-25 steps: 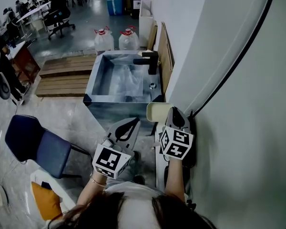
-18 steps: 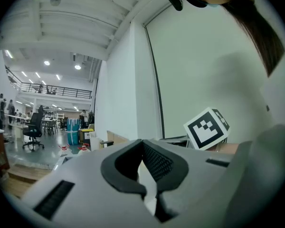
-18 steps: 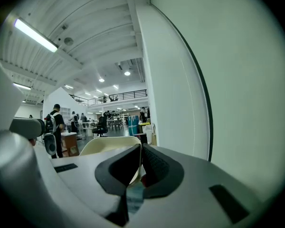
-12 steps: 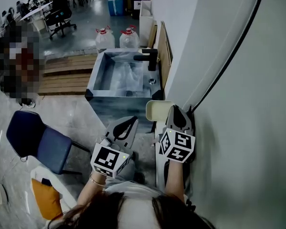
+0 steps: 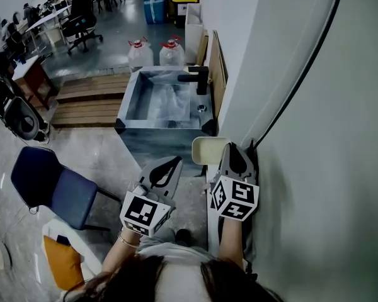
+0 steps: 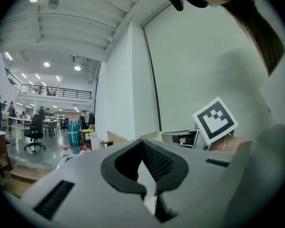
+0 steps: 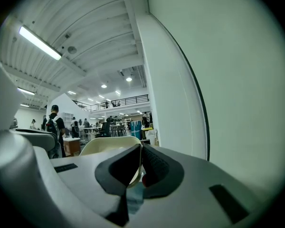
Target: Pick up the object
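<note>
A cream plate (image 5: 206,150) hangs in the air in front of a grey wall, above the floor, in the head view. My right gripper (image 5: 229,148) is shut on its right rim. In the right gripper view the cream plate (image 7: 104,148) runs behind the left jaw and into the seam where the jaws meet at the right gripper (image 7: 141,147). My left gripper (image 5: 170,165) is held beside it, a little lower and to the left, shut with nothing in it. The left gripper (image 6: 143,143) shows its pads pressed together in its own view.
A steel sink (image 5: 127,106) with a black tap (image 5: 198,79) stands ahead. Two water jugs (image 5: 154,52) and wooden pallets (image 5: 85,99) lie beyond it. A blue chair (image 5: 50,184) is at the left. The wall (image 5: 315,168) is close on the right.
Both grippers have drawn back slightly toward the person. The cream plate has shifted a little with the right gripper. Both stay shut.
</note>
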`<state>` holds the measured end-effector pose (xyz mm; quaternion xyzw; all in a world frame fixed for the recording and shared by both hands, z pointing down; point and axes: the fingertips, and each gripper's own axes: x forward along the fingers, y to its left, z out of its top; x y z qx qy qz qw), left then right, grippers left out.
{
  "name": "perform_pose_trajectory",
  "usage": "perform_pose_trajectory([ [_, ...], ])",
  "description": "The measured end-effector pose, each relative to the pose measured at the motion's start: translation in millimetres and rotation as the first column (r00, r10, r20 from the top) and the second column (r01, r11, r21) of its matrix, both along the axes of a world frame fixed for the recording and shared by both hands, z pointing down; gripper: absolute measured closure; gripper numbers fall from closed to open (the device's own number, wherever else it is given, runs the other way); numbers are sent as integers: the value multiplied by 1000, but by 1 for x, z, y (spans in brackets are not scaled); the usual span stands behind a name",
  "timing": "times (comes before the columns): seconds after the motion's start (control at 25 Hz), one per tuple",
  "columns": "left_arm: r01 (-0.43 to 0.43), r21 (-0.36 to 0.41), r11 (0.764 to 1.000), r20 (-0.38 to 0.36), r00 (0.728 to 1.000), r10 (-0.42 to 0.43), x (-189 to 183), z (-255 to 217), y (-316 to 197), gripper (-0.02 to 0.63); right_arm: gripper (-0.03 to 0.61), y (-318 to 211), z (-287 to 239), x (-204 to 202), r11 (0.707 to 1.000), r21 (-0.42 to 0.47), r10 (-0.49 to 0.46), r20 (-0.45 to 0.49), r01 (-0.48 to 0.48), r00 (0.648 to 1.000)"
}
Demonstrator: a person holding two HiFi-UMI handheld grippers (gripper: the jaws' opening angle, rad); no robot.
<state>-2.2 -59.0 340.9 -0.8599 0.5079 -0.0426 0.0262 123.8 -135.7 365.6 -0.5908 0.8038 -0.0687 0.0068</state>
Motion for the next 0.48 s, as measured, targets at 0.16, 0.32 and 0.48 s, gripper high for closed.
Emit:
perform_pose_trajectory([
  [0.16,-4,0,1000,1,1000,4,-4,2,5,606,545,7,-4,-4,1000,7,-6,-9,6,1000],
  [0.32,-7,4,1000,6,1000,7,-10,3,8,606,545,14,-6,-8,1000,22,-10,-18,10,1000],
  [0.48,-12,5,1000,-6,1000,12,-16,2,12,606,545,21,-9,-12,999,33,-4,-25,5,1000],
])
